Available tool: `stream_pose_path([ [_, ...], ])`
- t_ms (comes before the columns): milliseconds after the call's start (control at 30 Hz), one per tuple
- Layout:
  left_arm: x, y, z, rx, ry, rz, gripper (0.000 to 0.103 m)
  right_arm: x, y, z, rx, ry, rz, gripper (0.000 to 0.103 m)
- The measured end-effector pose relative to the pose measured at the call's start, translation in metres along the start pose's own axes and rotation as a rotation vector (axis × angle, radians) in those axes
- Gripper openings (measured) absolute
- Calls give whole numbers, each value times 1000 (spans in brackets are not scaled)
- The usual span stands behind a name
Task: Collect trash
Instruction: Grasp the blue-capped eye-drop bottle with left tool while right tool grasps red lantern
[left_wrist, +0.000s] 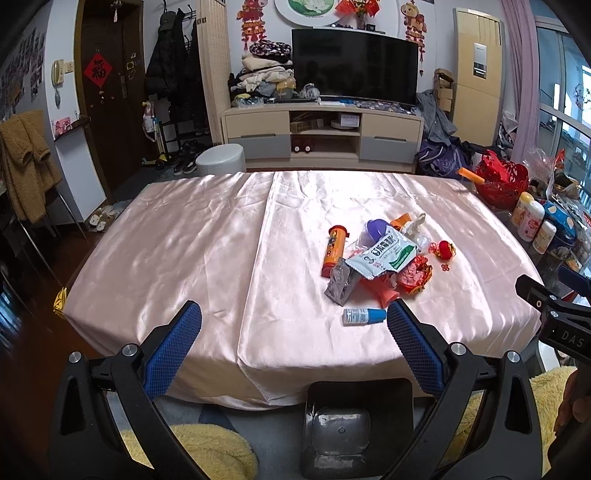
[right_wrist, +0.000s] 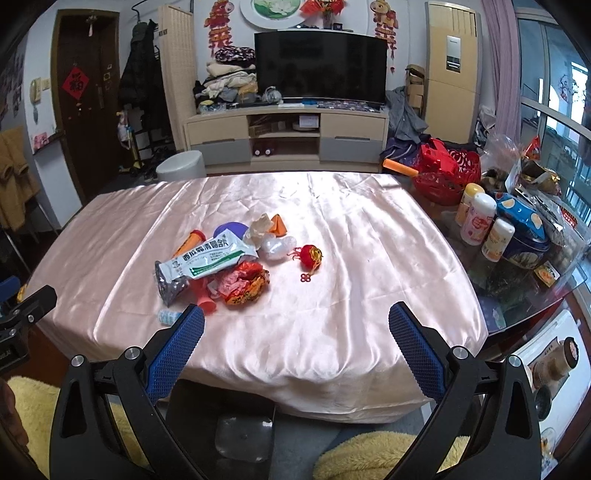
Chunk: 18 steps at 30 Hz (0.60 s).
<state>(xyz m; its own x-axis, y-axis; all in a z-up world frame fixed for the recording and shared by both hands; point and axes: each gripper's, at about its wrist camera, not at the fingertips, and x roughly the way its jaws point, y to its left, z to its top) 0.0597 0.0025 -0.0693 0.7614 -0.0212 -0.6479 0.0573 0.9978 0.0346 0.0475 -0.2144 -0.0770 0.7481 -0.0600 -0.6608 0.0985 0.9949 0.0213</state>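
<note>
Left gripper: your left gripper (left_wrist: 294, 317) stood wide apart, nothing between its blue pads, above the near edge of the table.
Right gripper: your right gripper (right_wrist: 296, 319) was likewise spread wide and carried nothing.
Trash pile: you had the trash pile (right_wrist: 221, 258) heaped on the pink satin cloth (right_wrist: 351, 295), right of centre in the left view, left of centre in the right view.
Pile contents: a white and green packet (left_wrist: 384, 254) lay on top; an orange tube (left_wrist: 334, 251) just beside it; a silver foil pouch (left_wrist: 341, 286) touched its near end.
Stray items: a small blue-capped bottle (left_wrist: 364, 316) lay apart, nearest you; a red ornament (right_wrist: 309, 255) sat beside the pile.
Bin: a black bin (left_wrist: 356, 424) stood on the floor below the table edge, between your grippers.
</note>
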Motion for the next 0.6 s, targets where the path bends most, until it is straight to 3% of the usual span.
stream_pose_path([
  [333,63,-21,-22,54,112,-73,95,65,-13,-15,44,103,-21,100],
  [467,91,-40,-30,81,182,-123,89,91,-20,-17,86,156,-8,100],
  [600,117,-56,-34,87,240,-160,86,112,-25,-10,105,166,30,92],
])
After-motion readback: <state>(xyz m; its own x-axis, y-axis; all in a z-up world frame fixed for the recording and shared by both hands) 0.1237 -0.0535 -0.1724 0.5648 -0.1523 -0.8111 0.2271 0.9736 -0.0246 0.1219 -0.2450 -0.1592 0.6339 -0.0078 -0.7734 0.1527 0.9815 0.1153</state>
